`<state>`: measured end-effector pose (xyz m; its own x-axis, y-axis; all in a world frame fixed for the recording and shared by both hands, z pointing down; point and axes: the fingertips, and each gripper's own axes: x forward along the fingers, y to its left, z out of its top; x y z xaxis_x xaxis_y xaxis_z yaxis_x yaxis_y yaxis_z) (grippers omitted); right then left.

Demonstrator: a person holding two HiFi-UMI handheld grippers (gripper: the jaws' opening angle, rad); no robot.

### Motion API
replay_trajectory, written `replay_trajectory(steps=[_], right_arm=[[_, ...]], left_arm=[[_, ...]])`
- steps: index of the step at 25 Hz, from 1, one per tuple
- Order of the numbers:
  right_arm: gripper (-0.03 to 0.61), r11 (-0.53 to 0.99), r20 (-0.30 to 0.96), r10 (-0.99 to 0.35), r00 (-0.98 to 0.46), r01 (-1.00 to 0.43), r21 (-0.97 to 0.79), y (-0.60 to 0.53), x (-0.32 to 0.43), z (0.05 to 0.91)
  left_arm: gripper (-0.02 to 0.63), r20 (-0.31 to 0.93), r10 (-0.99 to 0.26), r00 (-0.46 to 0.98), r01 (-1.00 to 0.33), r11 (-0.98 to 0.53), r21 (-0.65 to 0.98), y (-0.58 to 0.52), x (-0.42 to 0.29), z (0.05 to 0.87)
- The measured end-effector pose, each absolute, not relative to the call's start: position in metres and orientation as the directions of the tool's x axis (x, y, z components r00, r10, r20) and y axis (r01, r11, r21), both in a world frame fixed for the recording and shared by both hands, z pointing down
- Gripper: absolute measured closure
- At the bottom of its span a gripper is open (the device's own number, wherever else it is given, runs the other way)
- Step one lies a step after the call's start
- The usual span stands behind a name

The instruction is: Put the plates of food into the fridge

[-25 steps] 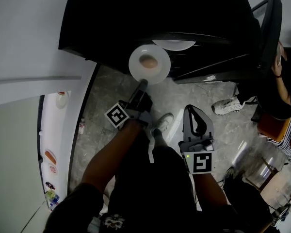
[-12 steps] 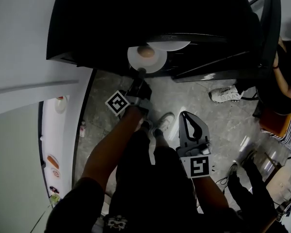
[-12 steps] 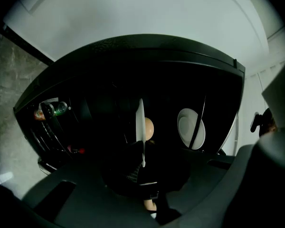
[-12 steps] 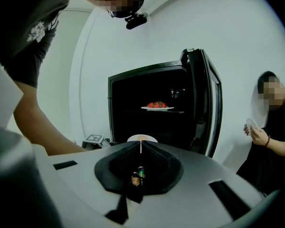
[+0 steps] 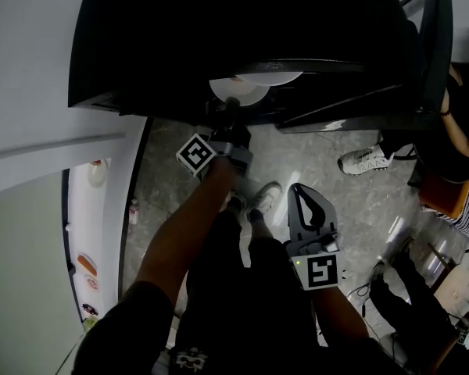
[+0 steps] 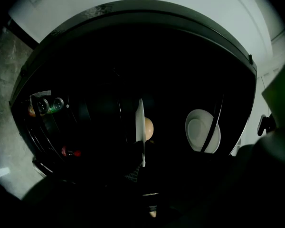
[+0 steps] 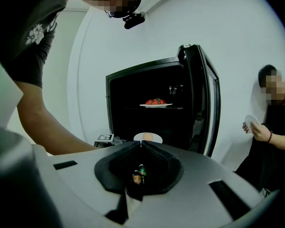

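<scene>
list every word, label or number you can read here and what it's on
No text can be read in any view.
Left cube and right cube: black-and-white square markers, not letters or numbers.
Packets at the left: print too small to read.
Shirt print: too blurred to read.
Bottles: labels too dark and small to read.

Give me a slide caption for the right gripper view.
Right claw shut and empty; beyond it, a white plate of round food at the open black fridge, below the strawberry plate.

Bare room: black fridge [image 7: 205, 103], white walls [image 7: 256, 37]
</scene>
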<state>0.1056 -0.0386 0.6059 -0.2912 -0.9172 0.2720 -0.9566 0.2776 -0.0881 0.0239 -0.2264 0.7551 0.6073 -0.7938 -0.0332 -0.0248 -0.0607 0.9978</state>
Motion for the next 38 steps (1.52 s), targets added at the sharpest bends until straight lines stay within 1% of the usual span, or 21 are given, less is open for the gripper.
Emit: replay_trajectory(steps=[2,7,13,19,24,26,27,29,31,35,38], right_arm=[[0.552,0.277,0.275,-0.916,-0.292,-0.957,-0.091,-0.038,0.107,0.607],[0.552,0.280,0.290,-0.907,-0.306,-0.952,-0.126,-0.035,0.107,0.613],[0.552,0.293,0.280,-0.904,-0.322,-0.946,-0.139,-0.036,0.109,0.613],[0.552,0.285,0.299,-0.899,-0.319,-0.947,-0.150,-0.034,0.112,0.617],[0.552,0.279,0.284,-0.907,-0.312,-0.948,-0.152,-0.037,0.118,0.616],[0.552,0.278,0.292,-0.904,-0.311,-0.949,-0.150,-0.037,0.118,0.617],[0.552,0.279,0.293,-0.904,-0.312,-0.949,-0.149,-0.037,0.118,0.616],[0.552,0.285,0.294,-0.903,-0.315,-0.948,-0.142,-0.039,0.117,0.615],[0.552,0.288,0.273,-0.909,-0.316,-0.948,-0.137,-0.042,0.117,0.612],[0.552,0.280,0.276,-0.910,-0.310,-0.949,-0.141,-0.043,0.119,0.614],[0.552,0.281,0.293,-0.903,-0.315,-0.947,-0.154,-0.044,0.118,0.616]], left_arm=[[0.583,-0.034,-0.796,0.605,-0.019,-0.057,0.998,-0.230,0.027,0.756],[0.583,-0.017,-0.797,0.603,-0.052,-0.061,0.997,-0.238,0.028,0.765],[0.583,-0.042,-0.812,0.582,-0.005,-0.055,0.998,-0.245,0.035,0.762],[0.583,0.013,-0.829,0.560,-0.070,-0.032,0.997,-0.247,0.030,0.782],[0.580,0.003,-0.840,0.543,-0.059,-0.034,0.998,-0.249,0.035,0.777],[0.576,0.017,-0.833,0.552,-0.082,-0.034,0.996,-0.246,0.035,0.778],[0.564,0.030,-0.827,0.561,-0.100,-0.032,0.994,-0.243,0.035,0.781],[0.499,0.044,-0.809,0.587,-0.134,-0.044,0.990,-0.235,0.036,0.781],[0.472,0.053,-0.783,0.619,-0.178,-0.074,0.981,-0.222,0.037,0.776],[0.472,0.081,-0.747,0.659,-0.249,-0.116,0.962,-0.182,0.029,0.761],[0.479,0.059,-0.739,0.672,-0.297,-0.196,0.934,-0.159,0.015,0.727]])
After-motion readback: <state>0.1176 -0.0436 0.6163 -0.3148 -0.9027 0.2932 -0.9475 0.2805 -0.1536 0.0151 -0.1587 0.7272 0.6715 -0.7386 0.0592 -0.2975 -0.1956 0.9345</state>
